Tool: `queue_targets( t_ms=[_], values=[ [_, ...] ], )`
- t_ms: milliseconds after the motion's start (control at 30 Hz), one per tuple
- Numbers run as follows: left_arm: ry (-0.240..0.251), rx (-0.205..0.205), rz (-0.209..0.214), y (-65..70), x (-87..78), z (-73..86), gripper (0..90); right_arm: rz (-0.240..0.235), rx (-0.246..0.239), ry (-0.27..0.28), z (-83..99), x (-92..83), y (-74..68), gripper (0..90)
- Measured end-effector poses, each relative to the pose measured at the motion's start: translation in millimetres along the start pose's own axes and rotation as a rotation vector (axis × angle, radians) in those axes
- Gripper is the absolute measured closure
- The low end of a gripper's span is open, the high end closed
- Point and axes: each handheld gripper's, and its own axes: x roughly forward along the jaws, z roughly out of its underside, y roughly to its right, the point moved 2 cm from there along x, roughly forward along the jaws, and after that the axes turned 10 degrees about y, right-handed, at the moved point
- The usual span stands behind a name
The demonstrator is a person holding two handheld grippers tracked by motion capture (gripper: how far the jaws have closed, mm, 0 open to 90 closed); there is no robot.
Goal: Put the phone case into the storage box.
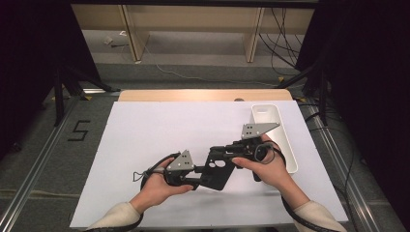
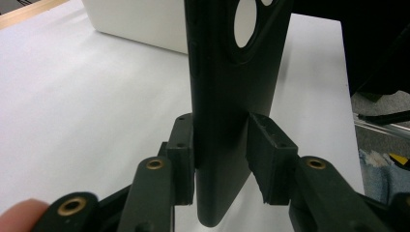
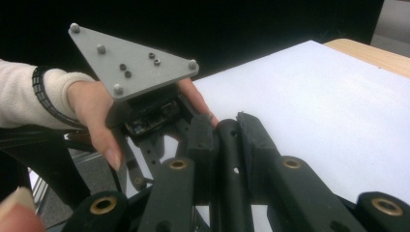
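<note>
You hold one black phone case [image 1: 217, 169] between both grippers, above the white sheet [image 1: 145, 135].
Your right gripper [image 3: 225, 140] pinches its edge; your left gripper [image 2: 220, 154] has its jaws around the end, one pad touching, the other just off; the white tray [image 1: 285, 140] lies beside your right hand, its contents hidden.

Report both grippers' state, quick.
Left gripper: one pad touches the black phone case, the other stands just off it; no grip yet.
Right gripper: shut on the black phone case.
</note>
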Motion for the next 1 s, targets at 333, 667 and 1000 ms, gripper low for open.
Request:
queue_targets(
  t_ms=[333, 667, 1000],
  values=[
    [-0.045, -0.002, -0.003, 3.3, -3.1, -3.6, 76.7, -0.044, -0.027, -0.01, -0.8, 1.2, -3.4, 76.5],
    [-0.045, -0.034, -0.019, 6.0, -4.9, -7.7, 80.1, 0.012, -0.103, 0.029, -2.9, 1.7, -2.2, 53.1],
    [-0.035, -0.061, -0.08, 4.4, -7.2, -9.2, 80.2, 0.142, -0.082, 0.137, -4.6, -2.7, 4.6, 28.2]
  ],
)
